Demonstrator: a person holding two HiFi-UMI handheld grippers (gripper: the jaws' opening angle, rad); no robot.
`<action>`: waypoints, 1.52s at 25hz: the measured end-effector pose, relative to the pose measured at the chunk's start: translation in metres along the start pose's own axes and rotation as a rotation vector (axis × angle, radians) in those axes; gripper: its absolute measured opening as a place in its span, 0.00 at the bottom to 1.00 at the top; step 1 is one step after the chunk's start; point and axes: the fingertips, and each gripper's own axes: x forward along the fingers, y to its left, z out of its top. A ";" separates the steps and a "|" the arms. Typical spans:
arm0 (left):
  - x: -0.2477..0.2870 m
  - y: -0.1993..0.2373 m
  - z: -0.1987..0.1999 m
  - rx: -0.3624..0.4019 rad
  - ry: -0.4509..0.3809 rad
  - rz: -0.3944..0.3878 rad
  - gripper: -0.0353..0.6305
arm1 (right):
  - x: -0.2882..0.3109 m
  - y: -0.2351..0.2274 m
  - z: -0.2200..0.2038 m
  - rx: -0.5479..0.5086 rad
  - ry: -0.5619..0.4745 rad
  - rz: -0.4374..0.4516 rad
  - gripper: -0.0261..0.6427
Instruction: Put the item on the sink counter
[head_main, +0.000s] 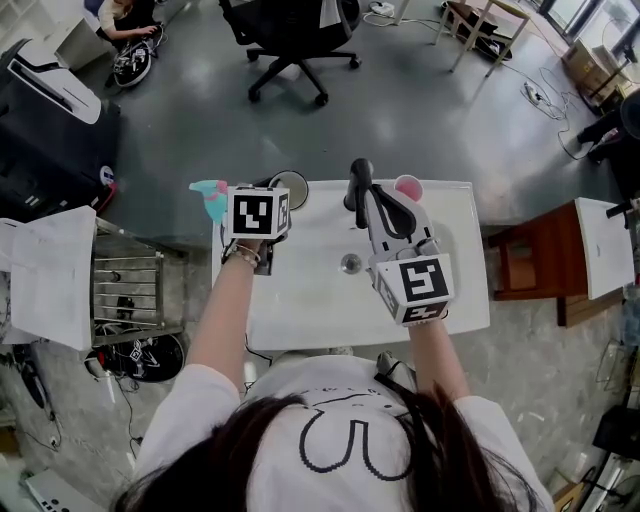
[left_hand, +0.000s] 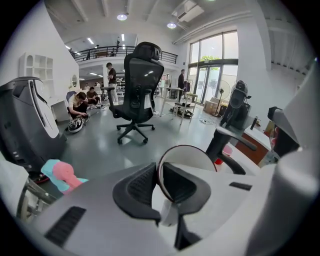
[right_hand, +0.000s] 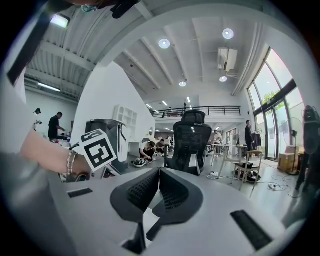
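A small round mirror with a dark rim (left_hand: 187, 157) stands upright between the jaws of my left gripper (left_hand: 157, 172), which is shut on its edge. In the head view that gripper (head_main: 275, 205) hovers over the back left corner of the white sink counter (head_main: 460, 300), with the mirror (head_main: 292, 185) just past its marker cube. My right gripper (right_hand: 157, 175) is shut with nothing in it. It sits over the basin beside the black faucet (head_main: 358, 178), its tip (head_main: 372, 205) close to the faucet's base.
A teal and pink item (head_main: 210, 197) lies at the counter's back left corner, and a pink cup (head_main: 408, 187) stands behind the faucet. The drain (head_main: 350, 263) sits mid-basin. A metal rack (head_main: 130, 290) is left of the sink, a brown stand (head_main: 530, 265) right, an office chair (head_main: 295, 40) beyond.
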 end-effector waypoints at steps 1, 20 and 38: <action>0.005 0.000 -0.003 -0.003 0.017 -0.003 0.13 | 0.001 -0.001 -0.002 -0.001 0.005 -0.001 0.08; 0.069 0.006 -0.047 -0.068 0.243 -0.010 0.13 | 0.005 -0.017 -0.029 0.044 0.065 -0.050 0.08; 0.071 0.008 -0.041 -0.073 0.222 0.001 0.21 | 0.003 -0.014 -0.030 0.052 0.065 -0.040 0.08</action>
